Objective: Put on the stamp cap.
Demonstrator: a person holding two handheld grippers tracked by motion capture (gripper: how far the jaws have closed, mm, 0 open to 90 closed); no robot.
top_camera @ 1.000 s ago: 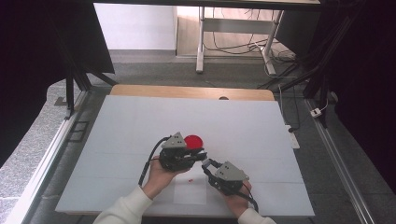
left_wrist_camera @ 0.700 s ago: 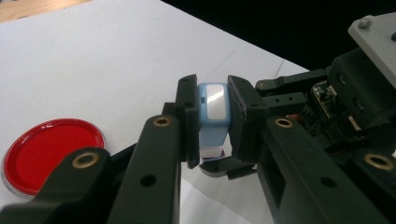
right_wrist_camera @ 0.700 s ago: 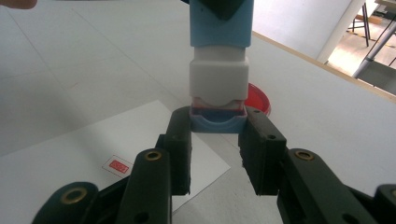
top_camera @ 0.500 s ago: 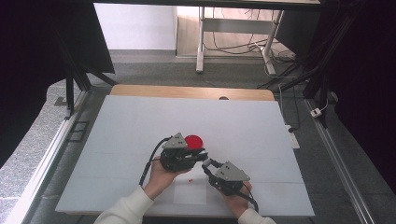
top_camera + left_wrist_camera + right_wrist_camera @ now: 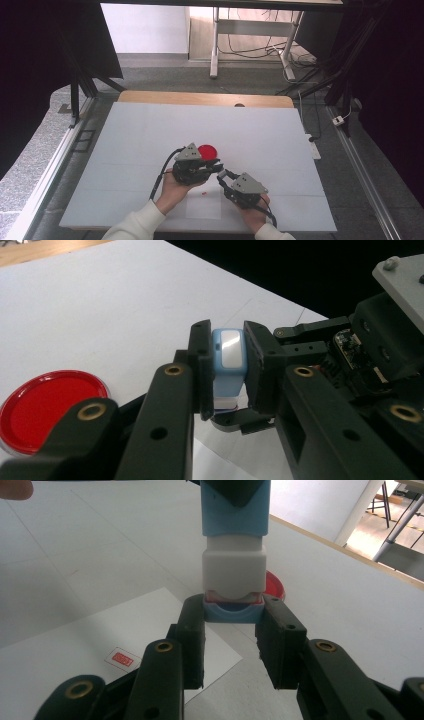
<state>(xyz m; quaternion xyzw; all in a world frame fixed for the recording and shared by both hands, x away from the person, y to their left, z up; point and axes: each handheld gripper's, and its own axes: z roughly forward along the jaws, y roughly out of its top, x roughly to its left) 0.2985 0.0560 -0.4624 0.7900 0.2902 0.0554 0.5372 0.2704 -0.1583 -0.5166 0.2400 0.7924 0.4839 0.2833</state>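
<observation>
A blue and white stamp (image 5: 228, 357) is clamped between the jaws of my left gripper (image 5: 227, 347), which is shut on its blue body. In the right gripper view the stamp (image 5: 233, 565) hangs down from above. My right gripper (image 5: 234, 617) is shut on the blue cap (image 5: 234, 613) at its lower end. From the high view both grippers meet tip to tip over the near middle of the table, the left gripper (image 5: 218, 166) just above the right gripper (image 5: 224, 175). The stamp itself is too small to make out there.
A round red dish (image 5: 207, 151) lies on the white table (image 5: 150, 130) just beyond the left gripper. A white paper sheet (image 5: 204, 206) with a small red stamp mark (image 5: 122, 658) lies under the hands near the front edge.
</observation>
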